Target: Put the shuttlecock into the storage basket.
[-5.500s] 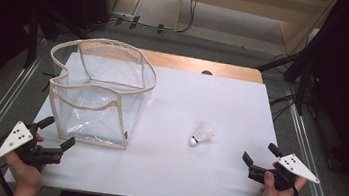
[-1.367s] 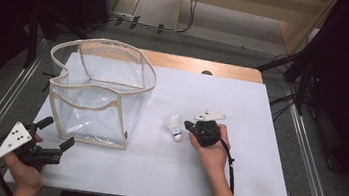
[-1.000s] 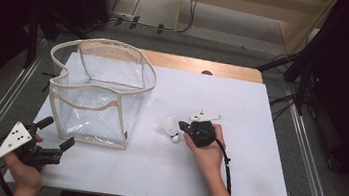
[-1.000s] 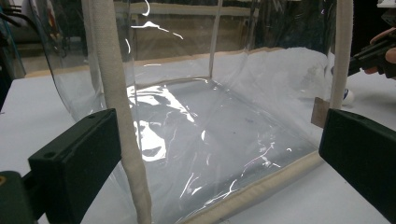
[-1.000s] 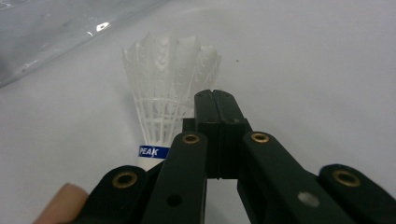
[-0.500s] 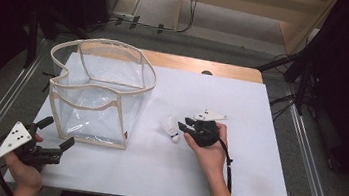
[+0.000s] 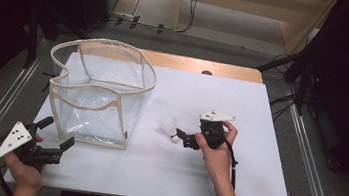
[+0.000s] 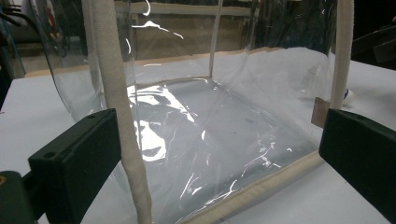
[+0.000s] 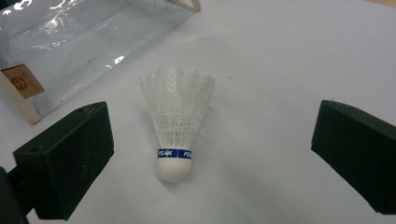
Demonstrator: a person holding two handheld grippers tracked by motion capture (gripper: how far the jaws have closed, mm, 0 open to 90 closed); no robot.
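**birdie_fan:** So where's the shuttlecock (image 9: 175, 126) right now? I see it lying on the white desk (image 7: 252, 183), between the clear bag (image 7: 100, 94) and the right tongs (image 7: 181, 136), near the bag's front corner but not touching it.

**gripnerd:** Yep. In the right gripper view it sits between the two black jaws, cork end toward the camera, feather skirt pointing away. The jaws have just been opening and now stand spread wide, with clear gaps on both sides, so nothing is pinched. The left tongs (image 7: 54, 138) are also spread, empty, parked by the bag's near bottom edge.

**birdie_fan:** How would you grab it?

**gripnerd:** My guess: it weighs next to nothing and will roll or skitter if nudged. The feathers look thin and would bend or crack under a squeeze. I'd take it by the rounded white cork, or right at the blue band, where it's firm. Gentle close, too, since the cork is round and could pop out.

**birdie_fan:** Any writing?

**gripnerd:** The blue band reads "PEAK", printed twice that I can see. The bag has a small tan tag (image 9: 22, 81) with an orange logo, too small to read.
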